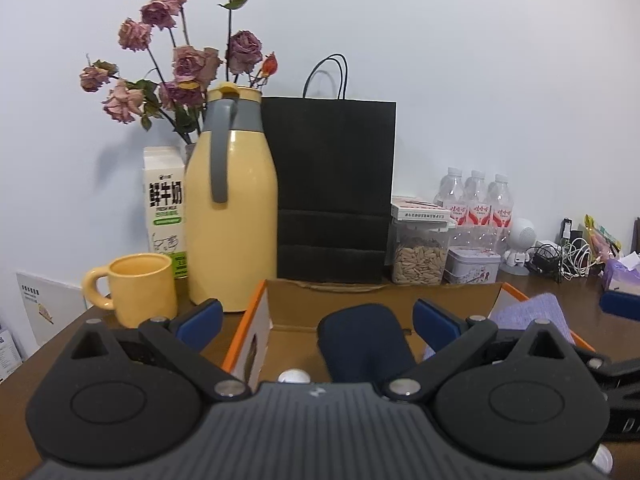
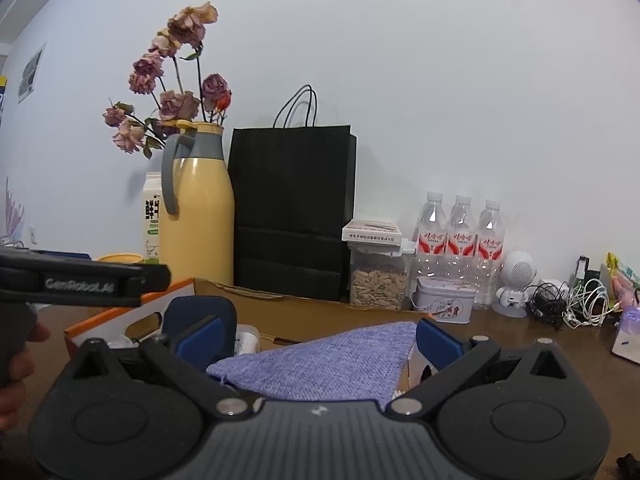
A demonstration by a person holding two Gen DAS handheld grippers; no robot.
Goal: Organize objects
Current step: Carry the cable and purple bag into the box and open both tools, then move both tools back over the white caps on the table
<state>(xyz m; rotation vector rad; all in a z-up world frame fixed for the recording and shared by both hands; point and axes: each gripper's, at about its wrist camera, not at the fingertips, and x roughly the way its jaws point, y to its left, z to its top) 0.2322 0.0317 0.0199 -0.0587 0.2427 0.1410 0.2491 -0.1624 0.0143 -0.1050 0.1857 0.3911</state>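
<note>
Now both tools are wide open and hold nothing. The left hand-held gripper [image 1: 318, 322] hangs over the near edge of the box [image 1: 256, 320], which sits on the brown surface [image 1: 52, 356] with its top open. A dark blue pad [image 1: 362, 340] stands in the box, right between the left one's fingers [image 1: 200, 320] and a bit ahead of them, not touching either. It stands up tall, so its long way runs up and down, and its round top points up. The right hand-held gripper [image 2: 318, 334] is just beside the left one, on its right. A purple cloth [image 2: 320, 360] lies in front of it, draped over the right part of the box. The cloth lies flat and wide, and one corner points to the far right, near the right blue finger. So the left one is nearer the pad, and the right one is nearer the cloth. I think the next move is a short reach forward and a little down. Behind the box stand a yellow jug [image 1: 232, 216], a yellow cup [image 1: 138, 288] and a black bag [image 1: 334, 188], well out of the way.
</note>
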